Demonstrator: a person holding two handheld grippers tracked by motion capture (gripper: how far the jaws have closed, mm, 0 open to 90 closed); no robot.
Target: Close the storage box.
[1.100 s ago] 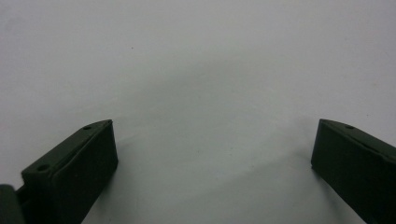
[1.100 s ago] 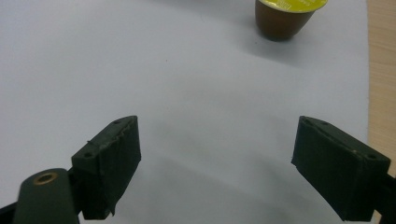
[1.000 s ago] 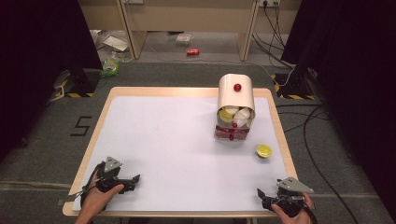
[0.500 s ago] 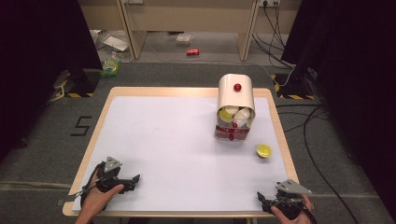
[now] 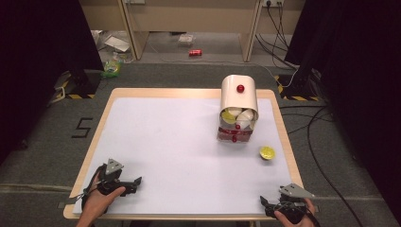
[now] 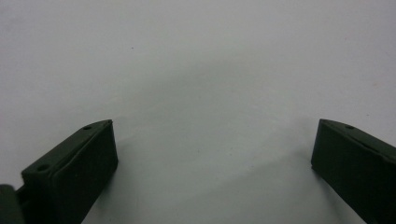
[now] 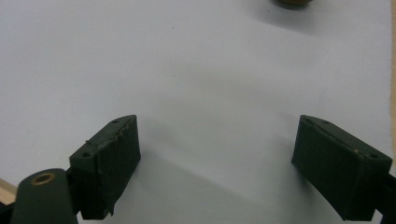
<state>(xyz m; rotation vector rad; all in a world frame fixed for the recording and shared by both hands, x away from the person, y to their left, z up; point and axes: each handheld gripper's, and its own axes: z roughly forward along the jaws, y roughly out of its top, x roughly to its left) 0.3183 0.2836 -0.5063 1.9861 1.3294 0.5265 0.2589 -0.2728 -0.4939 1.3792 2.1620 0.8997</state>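
Observation:
A cream, round-topped container (image 5: 239, 97) with a red knob lies at the back right of the white table (image 5: 170, 137). Its open mouth shows yellow and white cups (image 5: 238, 117) above a red base. A small yellow bowl (image 5: 267, 152) sits alone in front of it, to the right. My left gripper (image 5: 136, 182) rests at the near left corner with its jaws pointing right. Its jaws stand wide apart over bare table, so the left gripper (image 6: 212, 140) is open. At the near right edge, my right gripper (image 5: 264, 203) points left. The right gripper (image 7: 217, 140) is open and holds nothing.
The table's wooden rim (image 5: 189, 92) runs around the white top. A dark round object (image 7: 292, 2) is cut off by the top edge of the right gripper view. On the floor beyond lie a red can (image 5: 195, 52), litter (image 5: 112, 66) and cables (image 5: 326, 127).
The right gripper has slid slightly back toward the near edge of the table. The left gripper and the container have not moved.

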